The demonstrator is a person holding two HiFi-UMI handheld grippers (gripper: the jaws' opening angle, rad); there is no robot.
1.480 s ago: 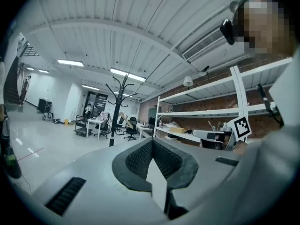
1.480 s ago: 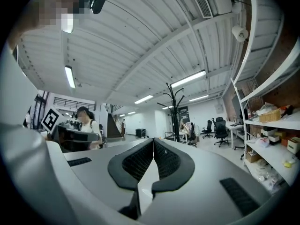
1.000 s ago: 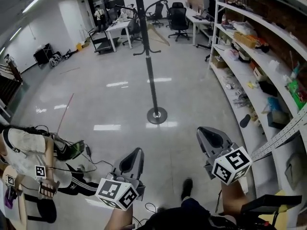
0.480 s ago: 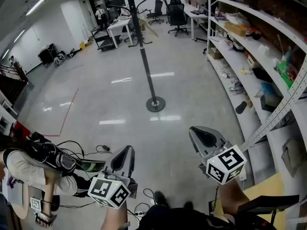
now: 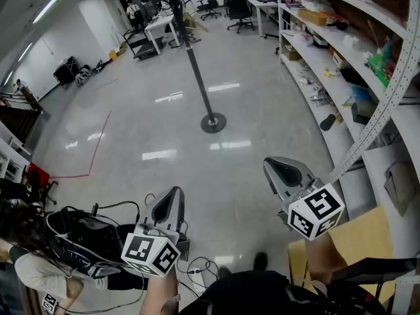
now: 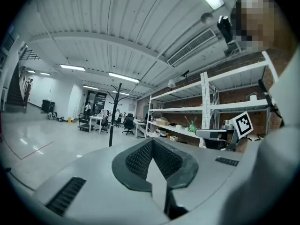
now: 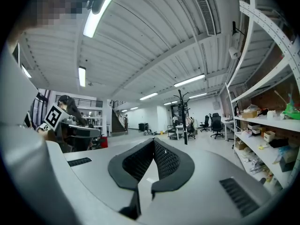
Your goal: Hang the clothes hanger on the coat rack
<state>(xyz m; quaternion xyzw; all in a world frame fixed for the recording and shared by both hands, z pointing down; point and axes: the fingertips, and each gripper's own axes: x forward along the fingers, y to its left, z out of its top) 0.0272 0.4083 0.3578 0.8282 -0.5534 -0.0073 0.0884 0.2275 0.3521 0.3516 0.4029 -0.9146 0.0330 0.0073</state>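
Coat rack [image 5: 197, 74] ahead on floor [image 5: 144, 130], shelves [image 5: 328, 28] along right, person [image 5: 39, 274] lower left

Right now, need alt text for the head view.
Two handheld grippers, the left gripper and the right gripper, both shut and empty, point across a glossy grey floor toward a black coat rack standing farther off. Metal shelving with clutter runs along the right. No clothes hanger is in view.

I hold two grippers: my left gripper [image 5: 170, 202] at 7 o'clock, my right gripper [image 5: 283, 171] at 5. One coat rack [image 5: 197, 71] stands at 12. One shelving unit [image 5: 387, 97] at 2. Two office chairs [image 5: 237, 10] at 12. One person [image 5: 39, 268] at 8.
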